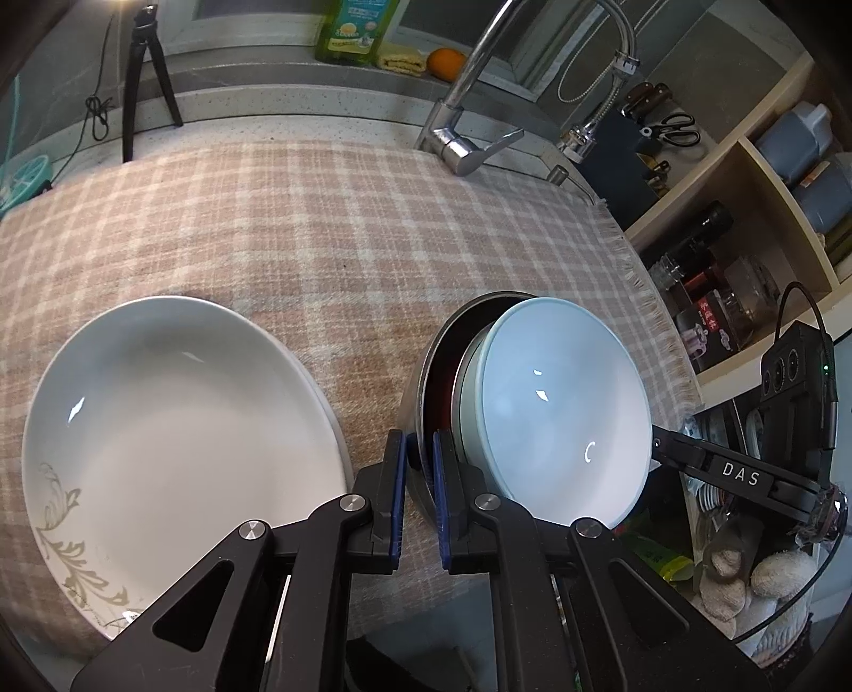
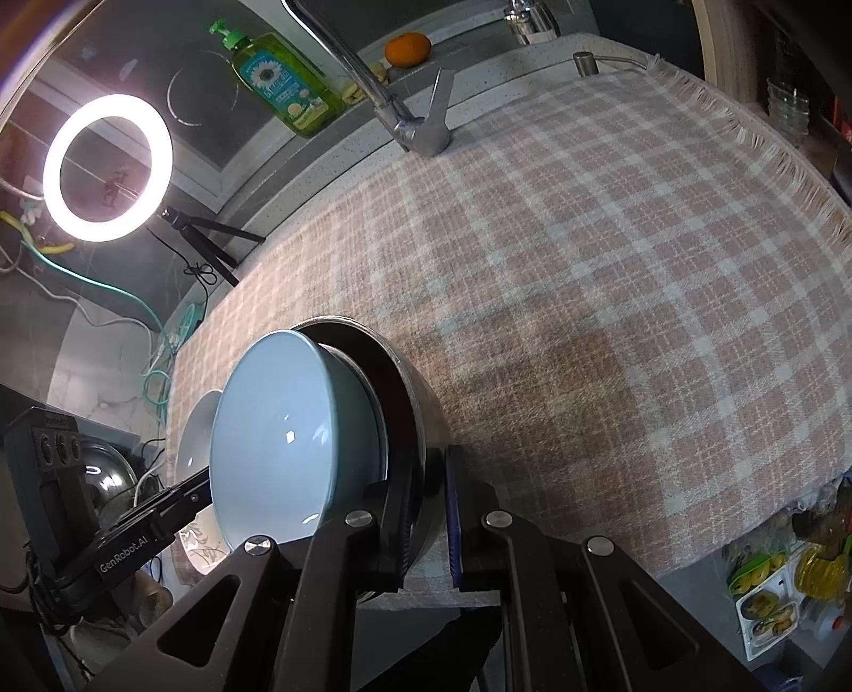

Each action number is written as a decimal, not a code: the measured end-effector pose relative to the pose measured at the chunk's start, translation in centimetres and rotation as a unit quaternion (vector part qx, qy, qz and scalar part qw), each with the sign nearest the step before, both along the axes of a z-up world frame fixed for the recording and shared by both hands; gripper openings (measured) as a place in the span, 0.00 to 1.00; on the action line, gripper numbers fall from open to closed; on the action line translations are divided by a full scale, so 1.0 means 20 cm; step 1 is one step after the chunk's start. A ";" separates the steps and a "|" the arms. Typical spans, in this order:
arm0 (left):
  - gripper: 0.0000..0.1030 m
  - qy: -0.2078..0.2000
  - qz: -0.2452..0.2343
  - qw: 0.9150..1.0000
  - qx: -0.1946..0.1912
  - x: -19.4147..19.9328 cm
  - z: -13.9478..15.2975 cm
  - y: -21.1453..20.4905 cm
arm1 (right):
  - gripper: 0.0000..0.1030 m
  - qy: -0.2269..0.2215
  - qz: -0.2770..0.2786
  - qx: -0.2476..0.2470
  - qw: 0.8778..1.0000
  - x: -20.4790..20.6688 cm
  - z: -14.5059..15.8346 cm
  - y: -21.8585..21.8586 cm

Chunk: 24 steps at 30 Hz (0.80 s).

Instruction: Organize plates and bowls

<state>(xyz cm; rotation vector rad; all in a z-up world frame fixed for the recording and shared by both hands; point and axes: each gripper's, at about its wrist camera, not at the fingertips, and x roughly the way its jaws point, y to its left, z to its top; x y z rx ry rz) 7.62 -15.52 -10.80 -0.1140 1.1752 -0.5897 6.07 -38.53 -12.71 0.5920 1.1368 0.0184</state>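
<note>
Nearest the left wrist camera, the left gripper [image 1: 420, 468] is seen with its jaws drawn nearly together on the rim of a steel bowl [image 1: 426, 372], one blue pad inside the rim and one outside. Nested in that steel bowl is a pale blue bowl [image 1: 564, 415], and both are tipped up on edge. The right gripper [image 2: 434, 511] is clamped in like manner on the opposite rim of the same steel bowl [image 2: 420, 404], its jaws almost closed; the blue bowl [image 2: 282, 442] is shown at 9 o'clock of it in the right wrist view.

At 9 o'clock of the left gripper, a white plate [image 1: 181, 426] with a grey leaf pattern is laid flat near the front edge of the counter.

The counter is covered by a pink and white checked cloth [image 1: 330, 234] with a fringed edge, otherwise bare toward the back. Beyond the cloth, at 12 o'clock, a speckled ledge [image 1: 298, 101] is noted, with a chrome tap [image 1: 463, 138], a green bottle of washing-up liquid [image 2: 282, 85], a yellow cloth [image 1: 402, 61] and an orange [image 2: 407, 49]. A lit ring light [image 2: 106, 165] on a small black tripod [image 1: 141, 80] is stood at 10 o'clock. At 2 o'clock, open shelves [image 1: 767, 175] holding bottles and jars, and a knife block [image 1: 644, 154] with scissors, are recorded.
</note>
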 end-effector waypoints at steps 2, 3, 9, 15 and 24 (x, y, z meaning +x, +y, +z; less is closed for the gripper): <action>0.08 -0.003 0.001 1.000 -0.003 0.00 0.02 0.01 | 0.10 -0.003 0.001 -0.001 1.000 0.00 0.02 0.00; 0.08 -0.005 0.002 1.000 -0.004 0.00 0.03 0.01 | 0.10 -0.004 0.001 0.000 1.000 0.01 0.03 0.00; 0.08 -0.013 0.008 1.000 -0.011 0.00 0.08 0.04 | 0.10 -0.014 0.007 0.005 1.000 0.02 0.08 0.02; 0.08 -0.023 0.016 0.999 -0.015 0.00 0.14 0.08 | 0.10 -0.026 0.017 0.000 1.000 0.04 0.15 0.06; 0.08 -0.037 0.038 0.998 -0.017 -0.01 0.21 0.16 | 0.10 -0.040 0.037 0.001 0.998 0.09 0.24 0.13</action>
